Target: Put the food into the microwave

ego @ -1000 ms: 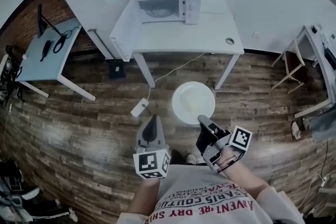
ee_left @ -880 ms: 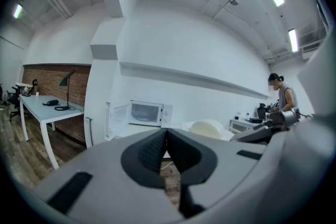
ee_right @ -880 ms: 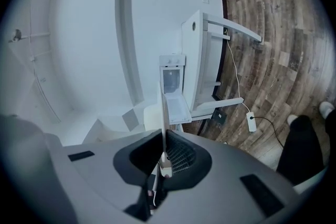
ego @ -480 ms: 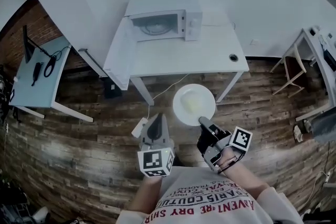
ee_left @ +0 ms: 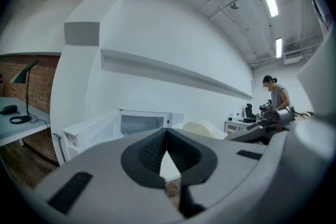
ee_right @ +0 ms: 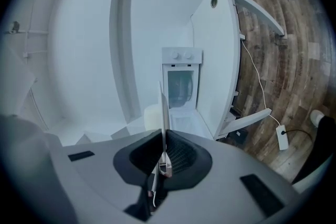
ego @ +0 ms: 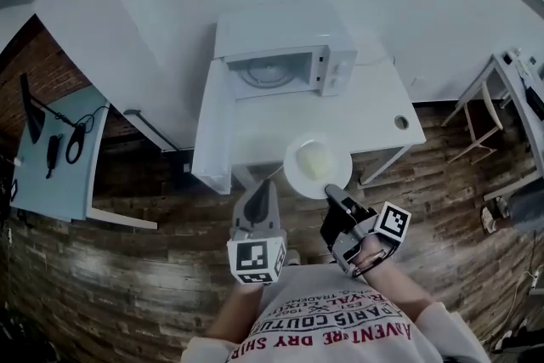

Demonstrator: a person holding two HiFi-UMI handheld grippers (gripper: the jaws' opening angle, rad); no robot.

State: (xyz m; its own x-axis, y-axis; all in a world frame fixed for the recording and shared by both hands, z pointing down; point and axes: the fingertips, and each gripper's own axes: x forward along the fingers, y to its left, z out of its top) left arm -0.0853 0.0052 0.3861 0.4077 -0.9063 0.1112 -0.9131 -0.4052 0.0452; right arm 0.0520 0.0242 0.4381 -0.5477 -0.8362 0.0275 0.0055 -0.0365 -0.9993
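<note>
Fingers of your right gripper [ego: 330, 191] clamp the plate's rim; your left gripper's [ego: 262, 187] are pressed together, empty, both pointing level ahead. The white bench [ego: 374, 110] carries the white microwave [ego: 280, 55], its door [ego: 212, 132] swung open at the left. The round white plate of pale food [ego: 316, 166] hangs over the bench's near edge.

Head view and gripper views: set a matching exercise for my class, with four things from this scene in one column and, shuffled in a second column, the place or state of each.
Column one
1. microwave door
2. plate
3. left gripper
4. desk lamp

Column two
A. stands on the side table at the left
B. swung open
C. shut, with nothing between its jaws
D. clamped by its rim in the right gripper

Pairs: 1-B, 2-D, 3-C, 4-A
</note>
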